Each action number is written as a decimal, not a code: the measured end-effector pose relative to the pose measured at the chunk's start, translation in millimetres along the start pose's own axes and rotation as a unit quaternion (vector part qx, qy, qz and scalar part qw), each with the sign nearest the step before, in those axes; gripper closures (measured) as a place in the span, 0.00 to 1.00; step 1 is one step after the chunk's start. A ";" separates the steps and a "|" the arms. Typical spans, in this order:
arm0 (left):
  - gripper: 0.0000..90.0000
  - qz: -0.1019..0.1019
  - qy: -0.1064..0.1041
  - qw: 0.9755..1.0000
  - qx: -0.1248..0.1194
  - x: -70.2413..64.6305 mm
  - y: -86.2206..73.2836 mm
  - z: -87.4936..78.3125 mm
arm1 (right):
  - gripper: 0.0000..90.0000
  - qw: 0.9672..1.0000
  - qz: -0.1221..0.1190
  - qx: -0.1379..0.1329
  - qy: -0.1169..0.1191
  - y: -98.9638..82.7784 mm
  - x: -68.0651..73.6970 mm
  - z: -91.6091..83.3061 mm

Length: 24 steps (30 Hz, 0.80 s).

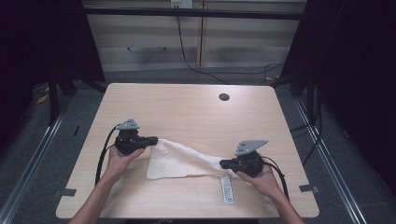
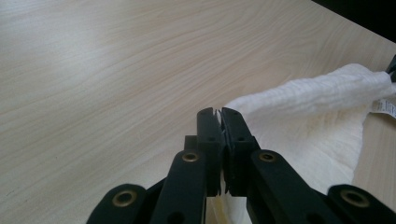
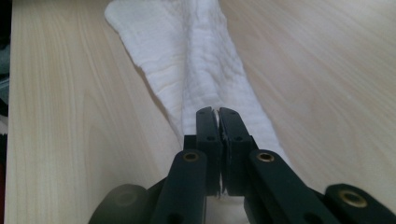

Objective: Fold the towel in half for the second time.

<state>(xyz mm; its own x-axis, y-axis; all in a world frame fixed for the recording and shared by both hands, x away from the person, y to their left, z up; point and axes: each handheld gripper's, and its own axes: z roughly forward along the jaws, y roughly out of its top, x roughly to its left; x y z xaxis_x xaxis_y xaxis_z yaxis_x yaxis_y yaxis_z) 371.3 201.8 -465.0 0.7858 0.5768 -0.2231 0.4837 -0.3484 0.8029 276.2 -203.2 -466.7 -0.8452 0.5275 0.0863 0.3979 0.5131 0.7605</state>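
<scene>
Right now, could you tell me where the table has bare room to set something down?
The far half of the table is bare, from the white cloth to the far edge, apart from the cable hole. The near strip is crowded: left gripper, right gripper, both shut on the cloth, and its label.

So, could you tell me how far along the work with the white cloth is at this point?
Done: both ends are gripped. The left gripper and right gripper each have their jaws shut on an end of the white cloth. In hand: the cloth hangs stretched between them, bunched at the right end, its label lying on the table. Left: it is neither spread flat nor folded yet.
</scene>
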 end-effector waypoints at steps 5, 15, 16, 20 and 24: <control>0.97 -0.001 -0.003 1.000 -0.003 -0.1 0.1 0.1 | 0.98 1.000 0.013 0.015 0.008 -7.3 -2.3 8.9; 0.97 0.004 -0.010 1.000 -0.018 -5.1 5.2 0.0 | 0.98 0.998 0.040 0.047 0.008 -12.8 -12.1 29.2; 0.97 0.006 -0.009 1.000 -0.019 -6.5 6.7 0.2 | 0.98 0.998 0.045 0.047 0.003 -12.6 -13.9 29.8; 0.97 0.021 -0.008 0.999 -0.028 -14.9 13.6 2.0 | 0.98 0.997 0.051 0.057 -0.018 -8.1 -21.6 31.8; 0.97 0.034 -0.012 0.999 -0.038 -22.4 19.8 0.3 | 0.98 0.995 0.067 0.059 -0.034 -5.6 -33.0 33.1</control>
<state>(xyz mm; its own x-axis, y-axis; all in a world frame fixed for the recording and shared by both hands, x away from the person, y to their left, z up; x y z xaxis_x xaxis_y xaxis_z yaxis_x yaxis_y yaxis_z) 363.4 181.8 -444.3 0.8251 0.5359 -0.1789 0.3990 -0.3285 0.8561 313.6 -201.1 -495.1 -0.7569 0.6393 0.1354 0.5482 0.5084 0.6640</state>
